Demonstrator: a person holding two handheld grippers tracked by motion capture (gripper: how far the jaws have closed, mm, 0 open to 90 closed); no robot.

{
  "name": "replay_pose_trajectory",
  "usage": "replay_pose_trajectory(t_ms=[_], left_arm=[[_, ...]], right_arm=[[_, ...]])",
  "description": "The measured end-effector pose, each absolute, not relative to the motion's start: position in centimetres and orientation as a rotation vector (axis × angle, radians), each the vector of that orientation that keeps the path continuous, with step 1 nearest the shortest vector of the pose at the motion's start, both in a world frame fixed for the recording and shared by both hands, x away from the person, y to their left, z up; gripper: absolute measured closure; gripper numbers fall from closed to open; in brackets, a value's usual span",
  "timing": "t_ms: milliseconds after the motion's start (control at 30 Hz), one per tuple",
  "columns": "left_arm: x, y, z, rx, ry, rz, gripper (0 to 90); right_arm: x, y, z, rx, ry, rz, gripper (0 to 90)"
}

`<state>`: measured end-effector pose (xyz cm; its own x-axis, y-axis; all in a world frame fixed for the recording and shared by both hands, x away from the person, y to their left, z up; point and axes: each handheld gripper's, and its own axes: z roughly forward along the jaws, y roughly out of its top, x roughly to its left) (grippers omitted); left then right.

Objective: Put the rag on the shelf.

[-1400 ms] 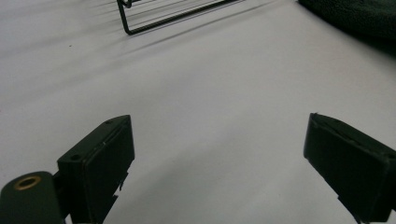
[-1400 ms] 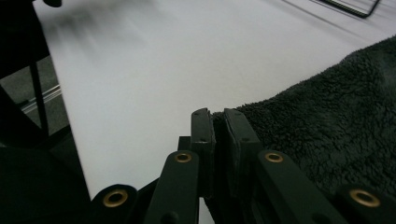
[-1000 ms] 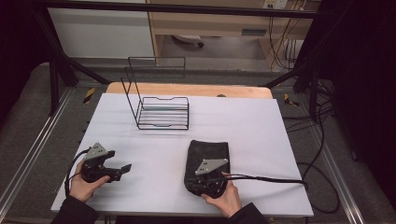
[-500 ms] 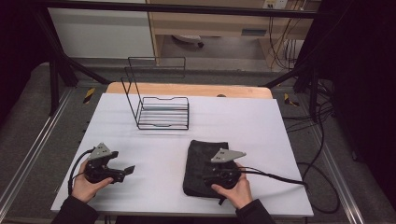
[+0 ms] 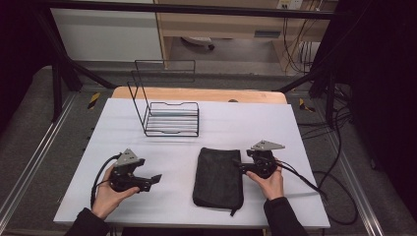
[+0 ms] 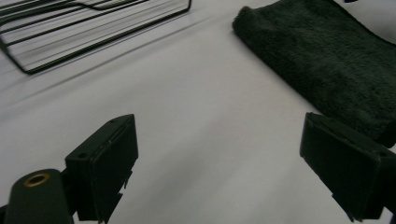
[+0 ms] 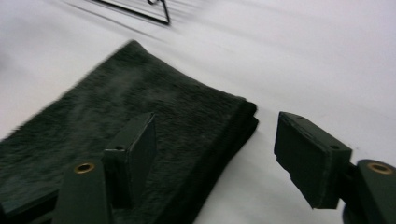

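White table (image 5: 275, 128): towel (image 5: 219, 177), wire rack (image 5: 169, 118)

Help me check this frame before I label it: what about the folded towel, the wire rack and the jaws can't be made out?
- Folded dark towel: how many layers it has; high view too small, right gripper view blurred.
- Towel's near end in the right gripper view: hidden behind the right gripper.
- Wire rack: cut off by the top edge and streaked in both gripper views.
- Left gripper: the bottom edge cuts off its jaw tips.

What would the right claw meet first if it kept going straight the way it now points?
Most likely the folded dark towel: the open right claw already straddles its near corner, one jaw over the cloth, the other over bare white table. Whether it touches is unclear.
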<state>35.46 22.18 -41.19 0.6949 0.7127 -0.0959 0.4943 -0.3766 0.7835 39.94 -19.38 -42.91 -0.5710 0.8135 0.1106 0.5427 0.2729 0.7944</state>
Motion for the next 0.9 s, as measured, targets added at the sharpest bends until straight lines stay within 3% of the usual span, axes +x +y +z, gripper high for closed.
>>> replay_pose_trajectory(t_ms=[133,233,433,500,733,900], left_arm=[[35.5,20.2,-40.9,2.063,0.911,0.302,14.5],[35.6,17.3,-41.2,2.085,0.903,0.259,16.1],[35.3,13.9,-42.1,2.117,0.883,0.196,24.8],[35.1,12.4,-42.8,2.127,0.872,0.117,31.8],[34.8,10.6,-44.1,2.147,0.874,0.021,47.6],[34.5,10.0,-44.7,2.165,0.895,0.021,53.4]], right_arm=[[40.8,-19.5,-43.5,1.257,2.25,1.158,34.2],[41.6,-19.3,-44.0,1.277,2.255,1.129,41.5],[42.1,-19.1,-44.6,1.266,2.286,1.095,50.2],[42.3,-19.0,-44.8,1.271,2.302,1.096,53.5],[42.6,-18.9,-45.1,1.289,2.328,1.114,57.2],[42.6,-18.9,-45.3,1.348,2.325,1.147,65.7]])
